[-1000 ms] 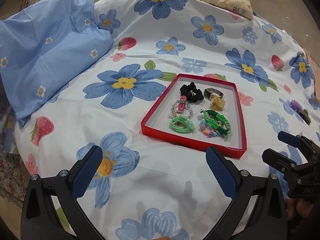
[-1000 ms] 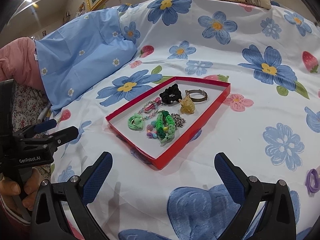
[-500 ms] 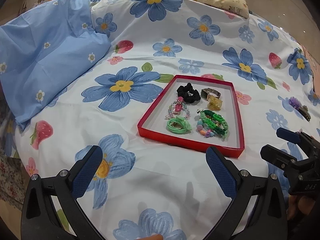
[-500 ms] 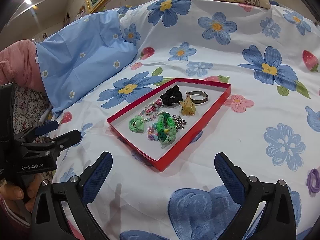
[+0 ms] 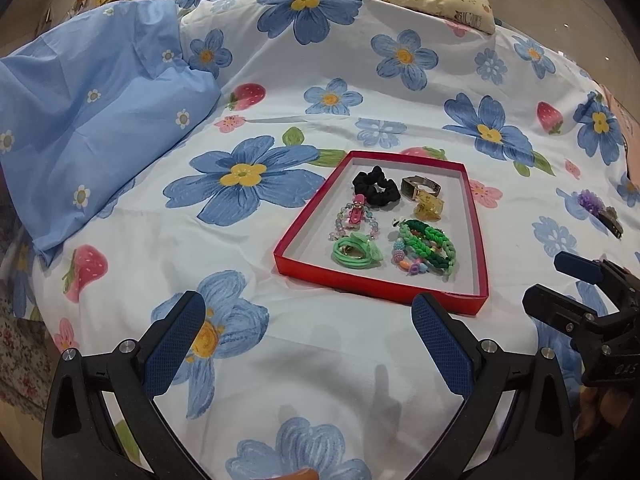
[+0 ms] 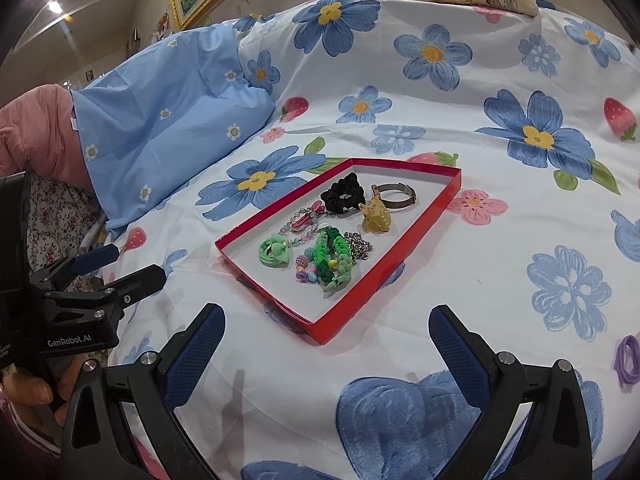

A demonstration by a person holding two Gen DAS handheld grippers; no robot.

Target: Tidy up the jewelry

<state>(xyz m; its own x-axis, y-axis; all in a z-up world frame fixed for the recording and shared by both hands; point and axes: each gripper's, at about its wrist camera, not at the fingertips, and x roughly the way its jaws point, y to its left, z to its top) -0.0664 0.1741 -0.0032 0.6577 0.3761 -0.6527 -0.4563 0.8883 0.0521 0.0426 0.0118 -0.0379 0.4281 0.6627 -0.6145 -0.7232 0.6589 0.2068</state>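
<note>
We see a bed under a white sheet printed with blue flowers and strawberries (image 5: 360, 360), a light blue pillow (image 5: 100, 120) at its left. Near the middle lies a shallow red cardboard tray (image 5: 380, 288). Inside it sit a black fabric scrunchie (image 5: 376, 188), a gold-toned watch (image 5: 420, 188), an amber hair claw (image 5: 430, 208), braided green bracelets (image 5: 430, 244), a green coiled hair tie (image 5: 354, 254) and a pink beaded clip (image 5: 354, 216). A purple hair tie (image 6: 626, 360) lies on the sheet, well apart from the tray. Our left gripper (image 5: 306, 346) and right gripper (image 6: 326, 354) both hover with fingers spread wide, holding nothing.
</note>
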